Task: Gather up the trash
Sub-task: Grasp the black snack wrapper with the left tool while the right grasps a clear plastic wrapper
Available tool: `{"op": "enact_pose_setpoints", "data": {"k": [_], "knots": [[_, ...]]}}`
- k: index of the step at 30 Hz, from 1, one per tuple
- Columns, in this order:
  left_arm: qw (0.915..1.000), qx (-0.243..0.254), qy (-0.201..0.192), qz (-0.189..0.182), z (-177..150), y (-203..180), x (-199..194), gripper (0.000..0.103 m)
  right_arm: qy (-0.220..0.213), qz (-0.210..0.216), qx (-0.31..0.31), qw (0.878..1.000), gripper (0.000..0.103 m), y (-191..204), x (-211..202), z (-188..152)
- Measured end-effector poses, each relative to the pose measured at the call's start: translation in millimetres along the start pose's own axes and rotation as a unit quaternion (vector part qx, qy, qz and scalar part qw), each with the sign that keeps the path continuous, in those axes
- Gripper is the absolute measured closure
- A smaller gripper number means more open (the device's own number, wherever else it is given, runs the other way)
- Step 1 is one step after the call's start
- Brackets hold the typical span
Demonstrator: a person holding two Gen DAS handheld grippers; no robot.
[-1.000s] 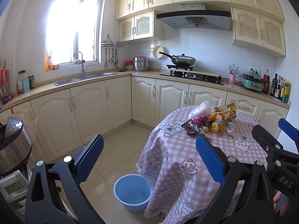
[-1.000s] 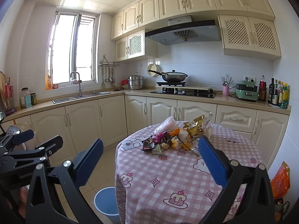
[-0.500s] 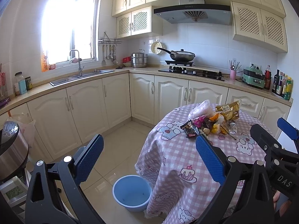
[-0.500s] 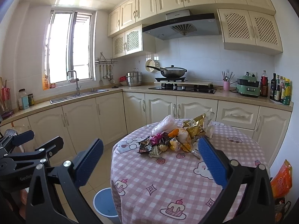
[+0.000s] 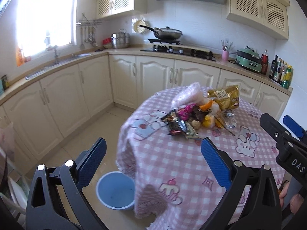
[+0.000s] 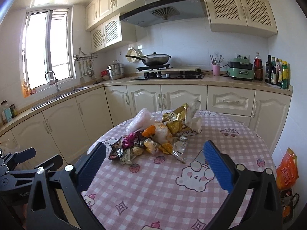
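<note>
A heap of trash [image 5: 203, 113] [image 6: 159, 136] lies on a round table with a pink checked cloth [image 5: 184, 164] [image 6: 153, 191]: a gold snack bag [image 5: 226, 97] [image 6: 176, 118], a crumpled clear plastic bag [image 5: 188, 95] [image 6: 140, 121], dark and pink wrappers, orange peel. A blue bin [image 5: 115, 190] stands on the floor at the table's left foot, seen in the left wrist view only. My left gripper [image 5: 151, 163] is open, short of the heap, over the table's left edge. My right gripper [image 6: 154, 164] is open above the cloth, just before the heap. Both hold nothing.
Cream cabinets [image 6: 172, 99] and a counter with a sink [image 5: 57, 65], hob and wok [image 6: 153, 60] and bottles [image 6: 276, 72] wrap the far walls. An orange bag [image 6: 287, 169] sits on the floor right of the table. Tiled floor [image 5: 92, 134] lies left of the table.
Both grippers have moved forward toward the table and tilted down; the heap now looks larger and nearer. Both jaws stay open and empty.
</note>
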State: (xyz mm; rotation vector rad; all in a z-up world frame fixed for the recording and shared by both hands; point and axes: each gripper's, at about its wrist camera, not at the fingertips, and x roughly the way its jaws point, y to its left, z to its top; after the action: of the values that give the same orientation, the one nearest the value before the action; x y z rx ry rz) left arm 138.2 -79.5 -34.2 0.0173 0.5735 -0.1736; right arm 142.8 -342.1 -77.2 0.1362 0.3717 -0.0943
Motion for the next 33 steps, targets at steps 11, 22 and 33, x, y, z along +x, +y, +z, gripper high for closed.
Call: {"op": "enact_pose_setpoints", "data": {"k": [11, 22, 33], "knots": [[0.9960, -0.008, 0.083, -0.031, 14, -16, 109, 0.013, 0.084, -0.035, 0.018, 0.996, 0.004, -40, 88, -10], [0.9877, -0.045, 0.145, -0.036, 22, -7, 184, 0.035, 0.135, -0.037, 0.023, 0.990, 0.004, -42, 141, -14], [0.9879, -0.042, 0.135, -0.064, 22, -11, 192, 0.092, 0.141, -0.045, 0.050, 0.988, 0.004, -56, 155, -12]]}}
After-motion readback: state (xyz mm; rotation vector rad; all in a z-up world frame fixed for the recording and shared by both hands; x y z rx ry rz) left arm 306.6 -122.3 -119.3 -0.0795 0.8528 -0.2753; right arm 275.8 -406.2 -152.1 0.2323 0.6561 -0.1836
